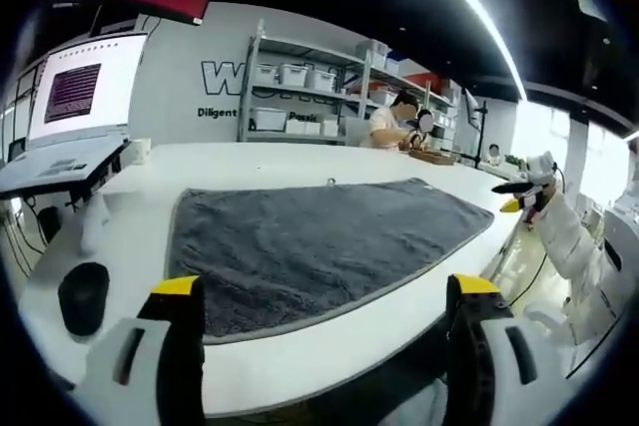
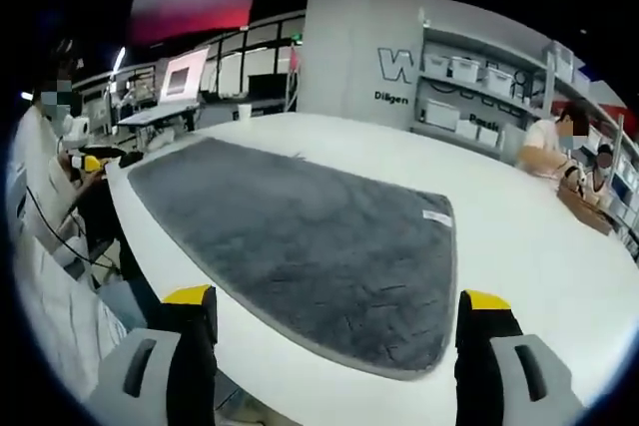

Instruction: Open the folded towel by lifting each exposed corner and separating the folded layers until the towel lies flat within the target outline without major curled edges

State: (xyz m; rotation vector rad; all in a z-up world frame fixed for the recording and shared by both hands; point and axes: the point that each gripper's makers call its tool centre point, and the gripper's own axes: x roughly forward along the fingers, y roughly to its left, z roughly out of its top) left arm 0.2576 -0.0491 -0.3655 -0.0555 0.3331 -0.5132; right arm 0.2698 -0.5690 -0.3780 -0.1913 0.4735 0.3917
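Observation:
A dark grey towel (image 1: pixel 319 241) lies spread flat on the white table (image 1: pixel 250 162), its edges lying down without curls. In the right gripper view the same towel (image 2: pixel 310 236) stretches away with a small white label (image 2: pixel 436 217) near its right edge. My left gripper (image 1: pixel 329 296) is open, its yellow-tipped jaws at the table's near edge, nothing between them. My right gripper (image 2: pixel 339 306) is open too, just short of the towel's near corner. The right gripper (image 1: pixel 519 197) also appears at the far right of the left gripper view, held by a white-sleeved arm.
A laptop (image 1: pixel 70 117) stands on a stand at the table's left, with a black round object (image 1: pixel 84 296) near the front left. Shelves with white bins (image 1: pixel 310 77) line the back wall. Seated people (image 1: pixel 394 122) work at the far end. A white cup (image 2: pixel 244 112) stands far off.

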